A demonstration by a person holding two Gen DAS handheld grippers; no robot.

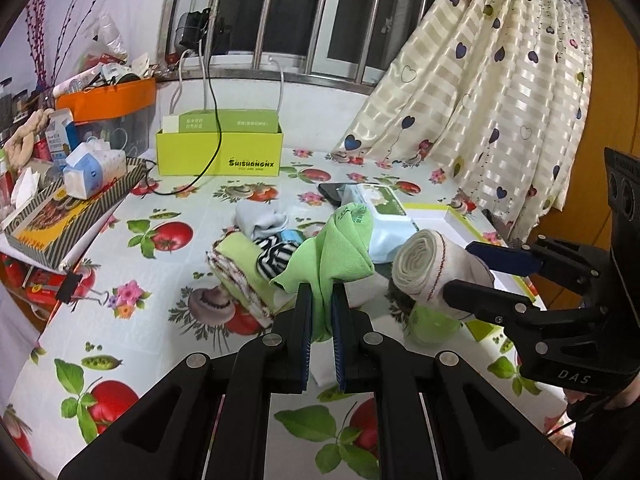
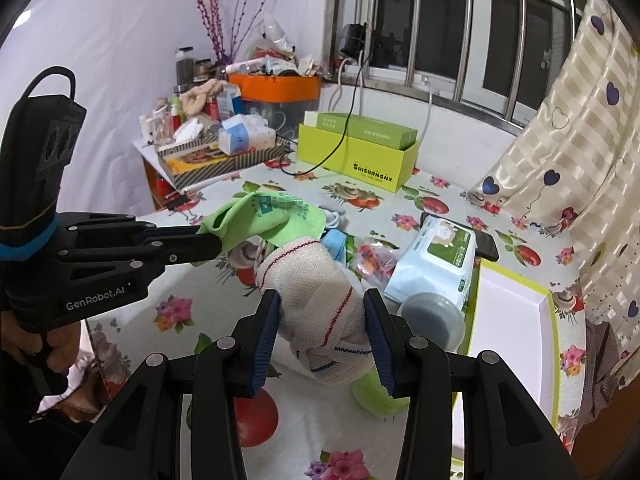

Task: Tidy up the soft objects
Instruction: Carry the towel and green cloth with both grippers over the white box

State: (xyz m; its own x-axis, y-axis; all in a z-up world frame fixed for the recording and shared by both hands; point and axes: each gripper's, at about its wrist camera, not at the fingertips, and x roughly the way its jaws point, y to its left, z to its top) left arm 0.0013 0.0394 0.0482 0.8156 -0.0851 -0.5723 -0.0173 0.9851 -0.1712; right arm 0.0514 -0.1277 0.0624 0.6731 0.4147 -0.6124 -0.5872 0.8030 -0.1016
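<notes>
Left gripper (image 1: 322, 300): jaws closed on a green cloth (image 1: 334, 250), which is lifted clear of the fruit-print tablecloth (image 1: 132, 340). Right gripper (image 2: 322, 312): jaws clamped on either side of a rolled cream towel (image 2: 312, 284) with red stitching, also held above the table; its end spiral faces the left wrist camera.

Below the towel: a lime-green cup (image 2: 378, 396) and a grey round lid (image 2: 434, 316), just beside a white shallow tray with a lime rim (image 2: 548, 320); nothing visible inside the tray.

Mid-table pile: folded pale-green cloth (image 1: 240, 268), black-and-white striped sock (image 1: 276, 254), grey cloth (image 1: 260, 216), wet-wipes pack (image 2: 440, 256) resting partly on a black phone (image 2: 486, 246).

Far: lime-green open box (image 1: 218, 148) containing a green carton. Striped tray (image 1: 72, 216) at far left carrying a tissue pack (image 1: 94, 170). Orange bin (image 1: 106, 98) filled with clutter, contents not resolvable.
</notes>
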